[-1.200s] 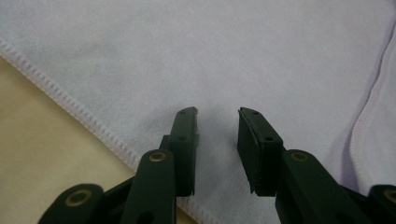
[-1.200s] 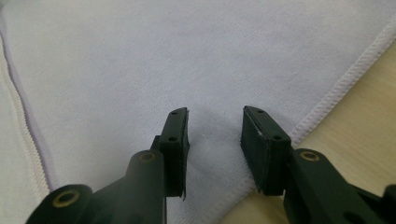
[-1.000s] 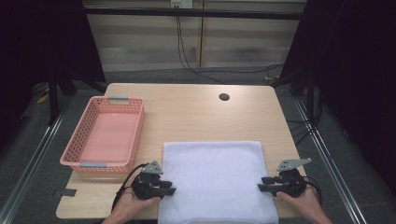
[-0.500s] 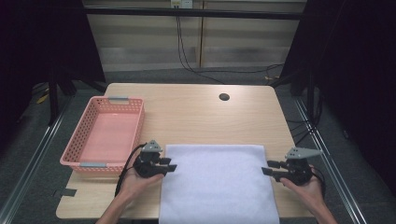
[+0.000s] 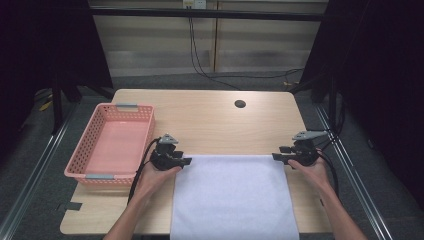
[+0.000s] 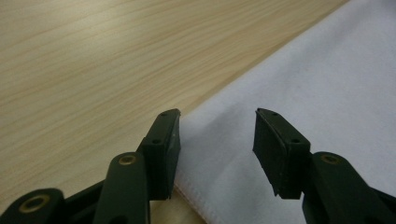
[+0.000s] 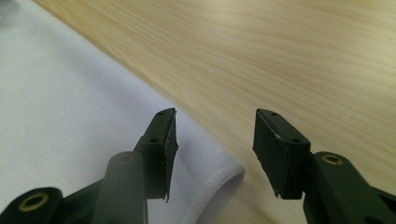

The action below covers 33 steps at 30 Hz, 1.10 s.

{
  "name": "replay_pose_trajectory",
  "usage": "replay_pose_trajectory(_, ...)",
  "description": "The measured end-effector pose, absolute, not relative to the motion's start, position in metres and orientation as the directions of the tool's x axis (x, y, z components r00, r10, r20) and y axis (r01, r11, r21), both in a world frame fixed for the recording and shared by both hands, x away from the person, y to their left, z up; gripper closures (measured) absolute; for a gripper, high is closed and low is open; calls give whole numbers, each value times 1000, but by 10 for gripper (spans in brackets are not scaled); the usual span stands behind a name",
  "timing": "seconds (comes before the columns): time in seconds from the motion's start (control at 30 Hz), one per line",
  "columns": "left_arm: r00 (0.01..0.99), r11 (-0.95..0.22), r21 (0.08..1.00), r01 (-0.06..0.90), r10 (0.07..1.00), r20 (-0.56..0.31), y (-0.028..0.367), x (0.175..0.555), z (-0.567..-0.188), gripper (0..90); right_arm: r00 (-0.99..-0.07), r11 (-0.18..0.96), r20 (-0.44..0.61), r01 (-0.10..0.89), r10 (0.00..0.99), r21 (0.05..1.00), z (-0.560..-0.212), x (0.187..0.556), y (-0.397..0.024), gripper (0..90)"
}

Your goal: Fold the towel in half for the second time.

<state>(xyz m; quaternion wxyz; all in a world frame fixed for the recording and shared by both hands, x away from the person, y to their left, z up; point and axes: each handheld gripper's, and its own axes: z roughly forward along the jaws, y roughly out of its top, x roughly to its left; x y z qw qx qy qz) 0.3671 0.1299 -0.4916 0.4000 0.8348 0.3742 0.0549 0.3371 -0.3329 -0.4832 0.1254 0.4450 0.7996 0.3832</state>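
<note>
- A white rectangular fleece cloth [image 5: 232, 197] lies spread flat on the pale wood-grain counter [image 5: 210, 120], covering the middle of the near half and running down to the counter's near edge.
- The cloth's surface is plain and softly napped, with no pattern; its far edge runs straight and parallel to the counter's far edge.
- In the left gripper view the cloth [image 6: 299, 107] shows a stitched hem along its edge, and in the right gripper view the cloth [image 7: 70, 107] ends in a rounded, hemmed corner.
- No brand, label or writing can be read on the cloth or on anything else in view.
- The left claw [image 5: 184, 161], held in the person's left hand [image 5: 155, 175], sits at the cloth's far left corner; its jaws have just been opening and stand apart, the cloth's edge between them but not pinched.
- The right claw [image 5: 278, 157], held in the person's right hand [image 5: 310, 170], sits at the cloth's far right corner; its jaws too have just been opening and stand apart, the corner lying below them unpinched.
- A pink plastic lattice basket [image 5: 90, 150] with grey handles stands along the counter's left edge, just beside the left claw.
- A small dark round hole [image 5: 240, 104] marks the counter near its far edge.
</note>
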Motion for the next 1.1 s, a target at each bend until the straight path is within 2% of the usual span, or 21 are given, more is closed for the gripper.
replay_pose_trajectory(0.1,714,-400,707,584,668,-212,132,370,-495,464,-582,312,158,622,797,719,-488,340,-332,481)
replay_pose_trajectory(0.4,717,-394,713,580,663,-217,135,372,-498,412,-585,338,168,653,794,678,-502,344,-329,496)
replay_pose_trajectory(0.47,715,-390,718,577,667,-212,136,371,-498,411,-588,340,171,654,790,676,-501,344,-328,538)
replay_pose_trajectory(0.57,686,-357,722,593,693,-221,139,371,-498,375,-593,352,168,657,787,666,-500,342,-328,695)
replay_pose_trajectory(0.67,692,-385,709,591,693,-201,139,371,-501,362,-590,348,176,663,788,663,-500,340,-329,792)
replay_pose_trajectory(0.83,712,-405,712,574,676,-189,136,374,-504,360,-588,346,179,666,789,661,-499,340,-328,816)
replay_pose_trajectory(0.93,757,-454,714,532,633,-162,135,373,-503,502,-589,346,179,665,788,662,-499,340,-329,816)
replay_pose_trajectory(1.0,787,-473,710,522,589,-186,133,370,-503,661,-586,342,184,667,789,662,-500,341,-329,817)
replay_pose_trajectory(1.03,781,-471,709,525,597,-182,132,370,-503,725,-586,341,183,667,790,662,-499,340,-329,819)
replay_pose_trajectory(1.1,777,-462,706,538,596,-202,133,370,-502,794,-586,337,184,664,789,668,-498,339,-329,827)
